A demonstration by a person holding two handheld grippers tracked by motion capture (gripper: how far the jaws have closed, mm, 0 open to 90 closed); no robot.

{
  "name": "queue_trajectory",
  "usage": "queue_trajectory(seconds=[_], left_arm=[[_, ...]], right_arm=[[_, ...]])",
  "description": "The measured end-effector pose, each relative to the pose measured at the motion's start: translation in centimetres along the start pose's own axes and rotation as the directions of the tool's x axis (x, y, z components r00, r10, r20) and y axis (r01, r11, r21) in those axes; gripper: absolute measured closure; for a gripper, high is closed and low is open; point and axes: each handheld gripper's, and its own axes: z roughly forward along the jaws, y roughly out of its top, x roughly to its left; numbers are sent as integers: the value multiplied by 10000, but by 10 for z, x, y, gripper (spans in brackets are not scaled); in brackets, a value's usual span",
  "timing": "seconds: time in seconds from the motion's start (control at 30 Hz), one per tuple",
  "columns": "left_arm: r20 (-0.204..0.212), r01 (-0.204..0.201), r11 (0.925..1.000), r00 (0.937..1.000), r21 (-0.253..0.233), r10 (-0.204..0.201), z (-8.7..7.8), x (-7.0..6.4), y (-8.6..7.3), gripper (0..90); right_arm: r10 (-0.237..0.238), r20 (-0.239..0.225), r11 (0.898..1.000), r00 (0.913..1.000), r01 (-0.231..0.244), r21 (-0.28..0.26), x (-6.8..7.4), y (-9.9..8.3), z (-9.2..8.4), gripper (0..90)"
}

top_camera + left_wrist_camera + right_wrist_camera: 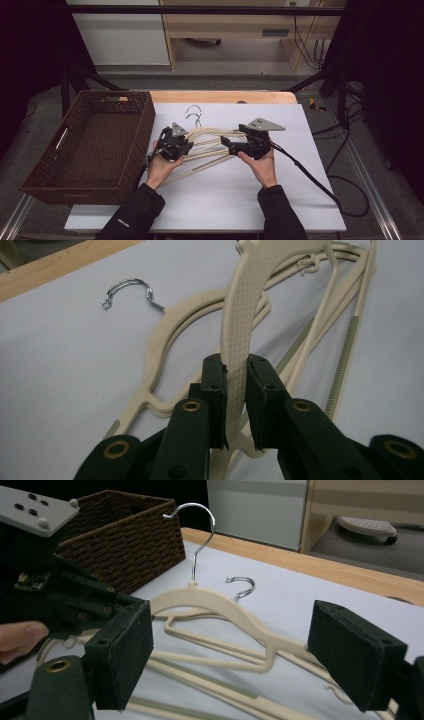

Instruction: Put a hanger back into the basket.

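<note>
Left gripper view: textured cream hanger [240, 315] clamped between black jaws.

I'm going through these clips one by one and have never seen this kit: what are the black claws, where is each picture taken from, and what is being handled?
A person sits at a table and holds a hand-operated two-jaw claw in each hand. The wide picture looks down from above; the other two come from small cameras riding on each claw. The left gripper is clamped on the arm of a cream hanger, lifting it off a pile of similar hangers on the white tabletop. The right gripper stands open around the hanger's other arm, pads not touching. A brown wicker basket sits at the table's left side.
</note>
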Motion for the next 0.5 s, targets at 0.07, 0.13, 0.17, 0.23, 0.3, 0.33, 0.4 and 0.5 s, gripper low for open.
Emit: queue_trajectory(seconds=[0.07,0.13,0.17,0.23,0.3,0.33,0.4,0.5], left_arm=[[-45,-99,10000,9999,11,99,0,-4,-1,791],[-63,-85,10000,9999,-41,85,-1,-7,-1,791],[-61,-114,9999,9999,-82,114,-2,-8,-1,791],[-78,-110,9999,9999,-97,109,-3,-9,-2,792],[-43,-120,9998,9999,-142,120,-4,-11,-3,793],[-43,-120,9998,9999,-142,120,-4,-11,-3,793],[-34,-155,9998,9999,-115,154,-5,-13,-4,793],[-119,-241,9996,9996,-148,240,-7,-16,-5,793]], right_arm=[[-39,-11,10000,10000,39,-18,3,4,6,199],[-184,41,9998,9998,184,75,6,8,13,216],[-207,10,9997,9998,207,135,7,10,19,246],[-260,87,9993,9996,258,268,9,12,26,256],[-274,-56,9990,9996,276,353,11,14,32,280],[-240,-105,9990,9997,244,375,12,15,34,288],[-290,-93,9987,9995,294,421,13,16,37,301],[-315,-207,9981,9993,325,525,16,17,44,343]])
